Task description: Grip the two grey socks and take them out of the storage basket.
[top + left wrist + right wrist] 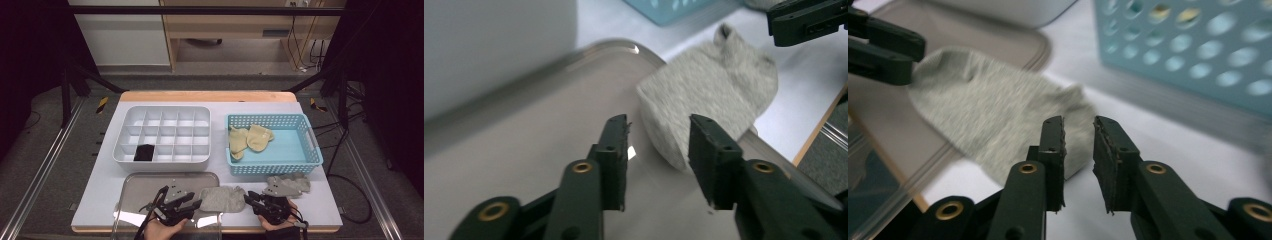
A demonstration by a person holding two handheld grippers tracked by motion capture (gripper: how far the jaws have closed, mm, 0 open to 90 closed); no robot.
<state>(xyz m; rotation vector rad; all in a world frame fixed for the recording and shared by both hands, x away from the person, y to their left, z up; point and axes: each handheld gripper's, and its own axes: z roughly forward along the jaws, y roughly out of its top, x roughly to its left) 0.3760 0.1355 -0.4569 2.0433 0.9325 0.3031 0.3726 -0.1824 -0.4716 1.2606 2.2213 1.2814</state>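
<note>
Folding the grey sock [223, 198] looks like the step in hand: it lies at the lower middle of the high view, half on the steel tray [150, 187] and half on the white table [100, 190], between the two grippers. The left gripper [659, 150] has its jaws apart, with the sock's near edge just beyond them and nothing pinched. The right gripper [1079, 145] shows a narrow gap, the sock's other end lying just past its tips, not held either. A second grey sock [288, 184] lies at the lower right, below the blue basket [310, 145], which holds yellow socks [250, 138]. One black item [144, 153] sits in the organizer [165, 160] at the upper left. Next, I judge, each gripper must close on an end of the sock to lift it.
</note>
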